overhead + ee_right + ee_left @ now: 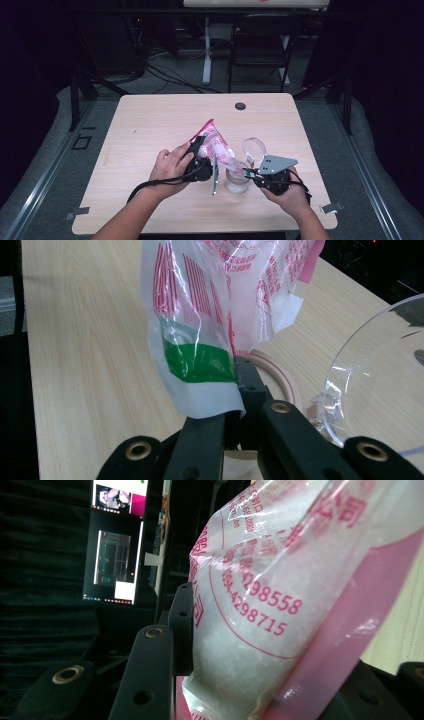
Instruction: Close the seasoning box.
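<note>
- Pink-and-clear plastic bag [216, 145] of white granules, held tilted above the light wooden table [150, 130], its lower end over a small clear jar [237, 181].
- Printing on the bag, left gripper view: pink digits "98558" and "4298715" [260, 615] inside a curved line; the leading digits and the characters above them are cut off or too creased to read.
- Printing on the bag, right gripper view: red stripes and a green band [200, 360]; the red lettering is crumpled and illegible.
- Left gripper [199, 159]: jaws closed on the bag's upper, filled part.
- Right gripper [250, 173]: jaws pinched shut on the bag's lower edge, beside the jar's pale round rim [280, 377].
- Clear hinged lid [254, 148] standing open behind the jar; cut off at the frame edge in the right gripper view.
- Jar contents: not discernible.
</note>
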Demonstrator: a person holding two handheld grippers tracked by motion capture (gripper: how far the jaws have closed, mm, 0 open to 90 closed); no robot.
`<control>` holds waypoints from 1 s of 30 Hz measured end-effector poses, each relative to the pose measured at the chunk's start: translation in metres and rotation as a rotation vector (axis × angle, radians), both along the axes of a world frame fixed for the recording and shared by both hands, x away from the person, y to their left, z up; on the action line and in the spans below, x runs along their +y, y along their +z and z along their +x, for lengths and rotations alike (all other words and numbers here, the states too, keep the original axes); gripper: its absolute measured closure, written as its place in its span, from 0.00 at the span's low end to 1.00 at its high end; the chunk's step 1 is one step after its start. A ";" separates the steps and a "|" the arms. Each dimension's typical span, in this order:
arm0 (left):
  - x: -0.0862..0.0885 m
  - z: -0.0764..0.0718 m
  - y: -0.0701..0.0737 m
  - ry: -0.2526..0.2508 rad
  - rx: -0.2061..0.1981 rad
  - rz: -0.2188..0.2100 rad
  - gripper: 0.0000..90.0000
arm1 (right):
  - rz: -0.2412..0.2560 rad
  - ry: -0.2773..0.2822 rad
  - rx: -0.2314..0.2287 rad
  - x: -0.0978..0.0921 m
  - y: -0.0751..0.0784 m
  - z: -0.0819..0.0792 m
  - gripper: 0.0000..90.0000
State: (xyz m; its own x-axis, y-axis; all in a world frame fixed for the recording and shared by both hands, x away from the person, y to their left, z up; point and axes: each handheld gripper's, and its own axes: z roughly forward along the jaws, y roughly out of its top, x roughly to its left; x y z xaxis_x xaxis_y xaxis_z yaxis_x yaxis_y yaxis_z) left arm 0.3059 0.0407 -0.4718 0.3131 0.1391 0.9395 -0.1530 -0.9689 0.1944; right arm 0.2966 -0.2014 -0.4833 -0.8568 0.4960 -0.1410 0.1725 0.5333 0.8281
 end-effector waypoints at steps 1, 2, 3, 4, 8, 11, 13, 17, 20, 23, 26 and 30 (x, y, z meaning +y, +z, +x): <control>0.000 0.000 0.000 0.000 0.000 0.000 0.71 | -0.001 0.000 0.000 0.000 0.000 0.000 1.00; 0.000 0.000 0.000 -0.004 -0.005 0.002 0.72 | -0.002 -0.001 -0.001 0.000 0.000 0.000 1.00; 0.000 0.000 0.000 -0.001 0.003 -0.004 0.72 | -0.002 -0.002 -0.001 0.000 0.000 0.000 1.00; 0.000 0.000 0.000 -0.004 -0.003 0.001 0.72 | -0.002 -0.002 -0.001 0.000 0.000 0.000 1.00; 0.000 0.000 0.000 -0.004 -0.004 0.002 0.72 | 0.000 -0.004 0.000 0.000 -0.001 0.000 1.00; -0.001 0.000 0.000 -0.007 -0.007 0.004 0.72 | -0.004 -0.005 -0.001 0.000 -0.001 0.000 1.00; -0.001 0.000 0.000 -0.007 -0.007 0.005 0.72 | -0.002 -0.005 0.000 0.000 -0.001 0.000 1.00; -0.001 -0.001 0.000 -0.004 -0.005 0.006 0.72 | -0.002 -0.005 0.001 0.000 -0.002 0.001 1.00; -0.002 -0.001 0.001 -0.004 -0.007 0.005 0.72 | -0.005 -0.006 0.000 -0.001 -0.002 0.001 1.00; -0.002 -0.001 0.001 -0.005 -0.006 0.007 0.72 | -0.006 -0.008 -0.001 -0.001 -0.001 0.001 1.00; -0.002 -0.001 0.002 -0.005 -0.006 0.006 0.72 | -0.006 -0.008 0.000 -0.001 -0.001 0.001 1.00; -0.002 -0.001 0.002 -0.009 -0.008 0.004 0.72 | -0.007 -0.009 0.000 -0.001 -0.001 0.001 1.00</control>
State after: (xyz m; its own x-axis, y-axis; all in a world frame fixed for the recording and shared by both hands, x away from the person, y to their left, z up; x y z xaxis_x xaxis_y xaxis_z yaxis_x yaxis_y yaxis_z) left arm 0.3051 0.0386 -0.4703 0.3064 0.1331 0.9426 -0.1629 -0.9682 0.1897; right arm 0.2972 -0.2024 -0.4846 -0.8523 0.5027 -0.1445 0.1771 0.5373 0.8246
